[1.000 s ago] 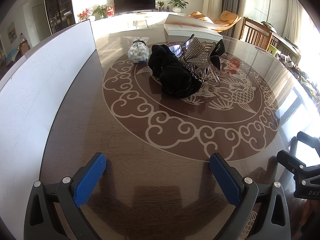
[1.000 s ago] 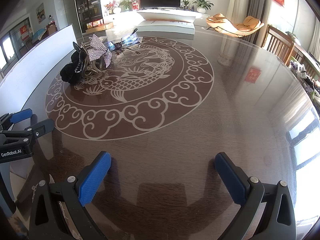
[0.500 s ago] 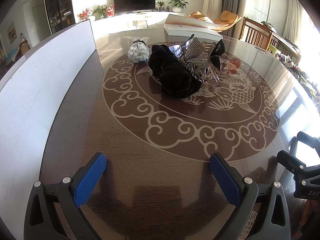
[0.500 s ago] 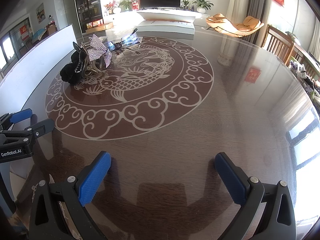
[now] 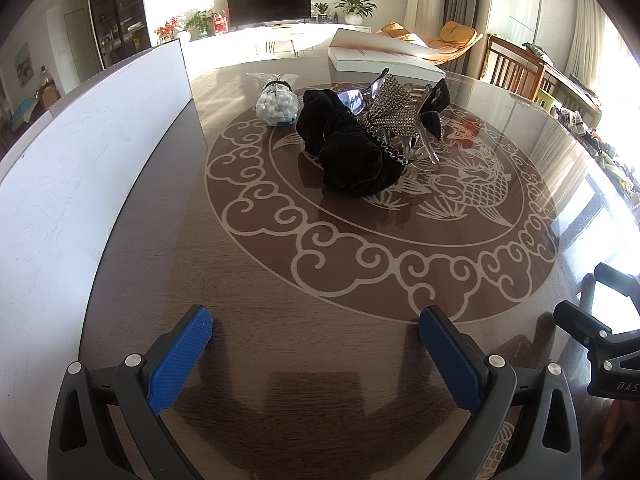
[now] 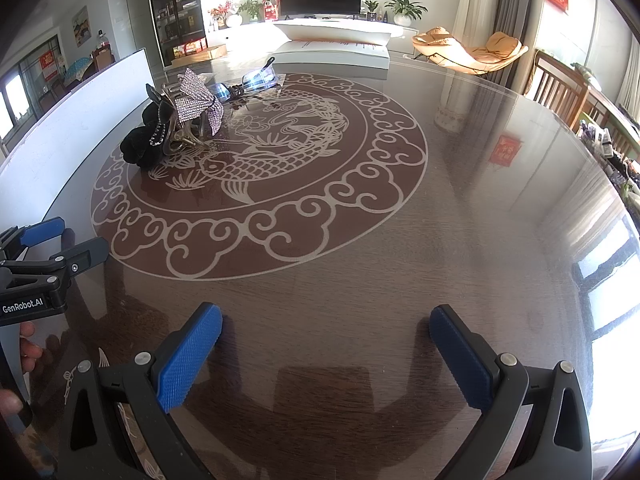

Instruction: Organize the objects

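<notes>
We hold the left tool (image 5: 316, 344) and the right tool (image 6: 326, 338) low over the counter (image 6: 460, 220), both spread wide and gripping nothing. The pile sits well ahead: a black scrunchie (image 5: 352, 160), a rhinestone bow clip (image 5: 394, 110), a bag of white beads (image 5: 278, 104) just beside it, and glasses (image 6: 258, 78) (lenses half hidden from the left view). A white board (image 5: 80, 152) runs along the counter's left edge, its near end cut off.
</notes>
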Demonstrator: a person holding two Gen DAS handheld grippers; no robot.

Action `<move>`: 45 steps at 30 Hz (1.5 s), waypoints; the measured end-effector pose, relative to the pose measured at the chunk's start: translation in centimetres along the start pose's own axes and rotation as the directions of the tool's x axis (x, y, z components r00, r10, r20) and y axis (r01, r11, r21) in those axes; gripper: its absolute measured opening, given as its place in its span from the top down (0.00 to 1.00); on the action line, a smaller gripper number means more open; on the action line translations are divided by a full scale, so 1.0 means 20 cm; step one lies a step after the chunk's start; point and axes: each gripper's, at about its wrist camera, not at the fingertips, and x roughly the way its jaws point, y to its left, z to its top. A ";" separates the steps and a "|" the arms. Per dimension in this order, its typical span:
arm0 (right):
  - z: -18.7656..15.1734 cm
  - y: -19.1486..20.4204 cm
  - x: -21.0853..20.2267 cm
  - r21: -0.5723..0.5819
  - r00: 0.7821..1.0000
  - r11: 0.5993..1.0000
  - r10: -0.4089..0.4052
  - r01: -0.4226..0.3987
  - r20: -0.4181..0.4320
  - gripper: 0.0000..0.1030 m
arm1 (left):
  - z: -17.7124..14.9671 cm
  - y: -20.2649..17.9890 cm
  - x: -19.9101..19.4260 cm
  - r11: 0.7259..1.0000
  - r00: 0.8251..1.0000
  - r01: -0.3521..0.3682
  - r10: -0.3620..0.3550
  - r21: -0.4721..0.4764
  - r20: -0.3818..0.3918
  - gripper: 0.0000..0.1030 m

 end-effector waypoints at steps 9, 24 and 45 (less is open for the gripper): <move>0.00 0.00 0.01 -0.001 1.000 1.000 0.001 -0.001 -0.002 0.00 | -0.06 0.07 -0.04 0.999 1.000 0.027 -0.026 0.038 -0.014 0.00; 0.75 0.58 0.23 -0.165 0.978 0.966 0.208 -0.199 0.034 0.45 | -0.04 0.08 -0.03 1.000 1.000 0.012 -0.011 0.016 -0.005 0.00; 0.47 0.10 0.04 -0.149 0.977 0.983 0.135 -0.111 0.162 0.03 | -0.04 0.06 -0.04 1.000 1.000 0.011 -0.011 0.016 -0.004 0.00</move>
